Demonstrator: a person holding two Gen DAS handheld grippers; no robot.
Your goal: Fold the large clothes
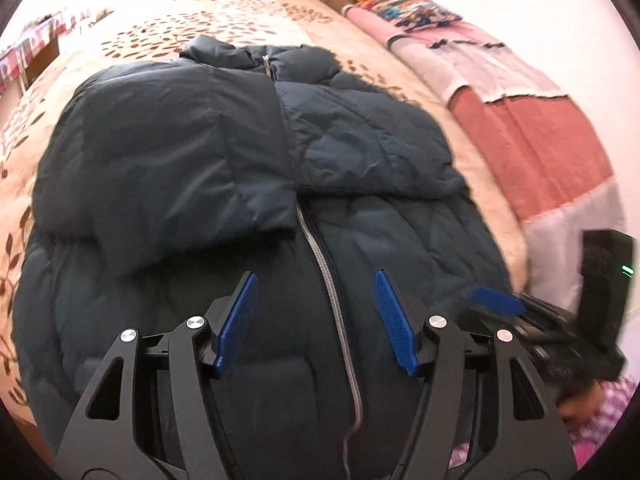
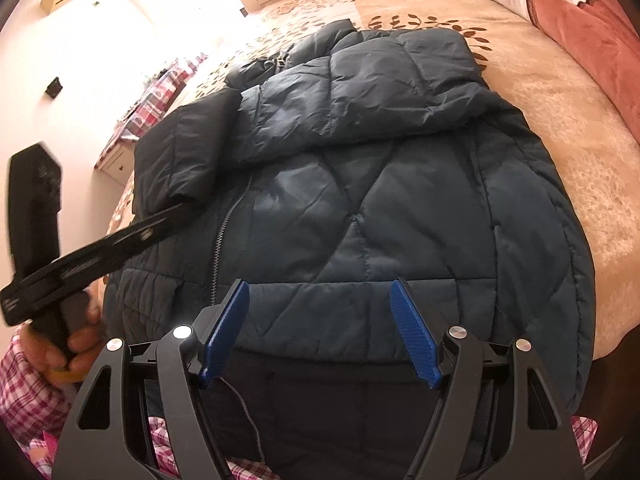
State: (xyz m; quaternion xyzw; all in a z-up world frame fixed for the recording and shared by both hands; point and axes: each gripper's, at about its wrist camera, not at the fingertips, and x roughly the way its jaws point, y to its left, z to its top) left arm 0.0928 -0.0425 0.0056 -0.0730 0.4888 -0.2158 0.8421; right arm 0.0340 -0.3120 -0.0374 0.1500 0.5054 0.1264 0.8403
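A dark blue quilted puffer jacket (image 1: 240,184) lies front up on the bed, zipper closed, both sleeves folded across its chest. It also shows in the right wrist view (image 2: 380,208). My left gripper (image 1: 316,300) is open and empty, hovering over the jacket's lower front, its blue pads either side of the zipper (image 1: 332,292). My right gripper (image 2: 320,312) is open and empty above the jacket's hem on the right half. The right gripper also shows blurred at the right edge of the left wrist view (image 1: 520,312); the left gripper shows at the left of the right wrist view (image 2: 100,248).
The bed has a beige leaf-patterned cover (image 1: 248,20). A pink, white and red blanket (image 1: 540,128) lies along its right side. A small table with a checked cloth (image 2: 160,96) stands left of the bed. The jacket hem hangs over the near bed edge (image 2: 608,344).
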